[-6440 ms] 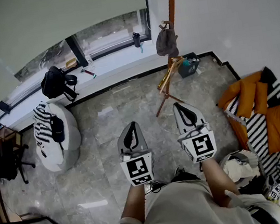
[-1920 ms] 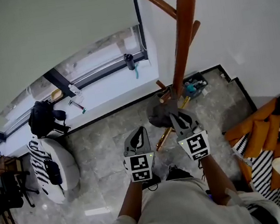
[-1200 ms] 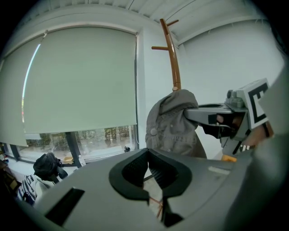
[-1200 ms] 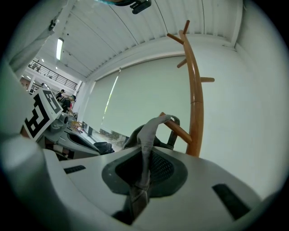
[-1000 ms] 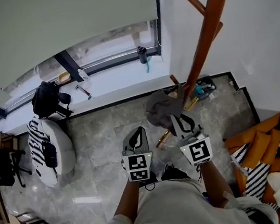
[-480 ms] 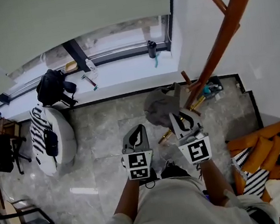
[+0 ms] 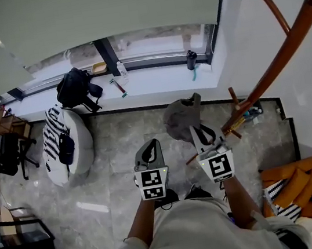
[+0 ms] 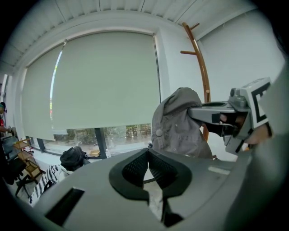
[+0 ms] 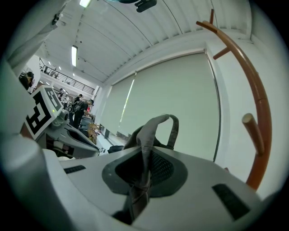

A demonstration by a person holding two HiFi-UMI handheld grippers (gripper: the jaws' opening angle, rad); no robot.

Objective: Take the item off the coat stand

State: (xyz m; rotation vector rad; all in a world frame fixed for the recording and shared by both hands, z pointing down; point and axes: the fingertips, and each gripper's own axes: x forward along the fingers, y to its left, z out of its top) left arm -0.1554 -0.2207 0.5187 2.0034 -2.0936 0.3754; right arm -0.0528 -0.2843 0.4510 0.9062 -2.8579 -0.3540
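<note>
1. Between the pads of the right tongs [image 9: 144,155], the strap [image 9: 156,118] of the grey bag [image 7: 182,119] is clenched, and its loop is seen rising past the tips.
2. Off the coat stand [image 7: 278,63], the bag is carried by that strap alone, near the stand's lower pole and apart from the 1 peg [image 7: 274,5] seen higher up.
3. The bag appears to hang clear of the floor [image 7: 120,156], though this cannot be judged surely from the steep head view.
4. The left tongs [image 8: 147,151] are clenched on nothing, with the 2 pad tips brought together. They are held just beside the right tongs, to the bag's left.
5. Beyond the bag a window sill [image 7: 155,83] is seen, on which a black backpack [image 7: 77,88] and a dark bottle [image 7: 191,59] are set well apart.
6. A roller blind [image 7: 103,12] is drawn over most of the window above the sill.
7. A white pouf [image 7: 71,146], draped with striped cloth, is placed on the floor below the backpack, and orange cushions [image 7: 294,184] are laid at the right.
</note>
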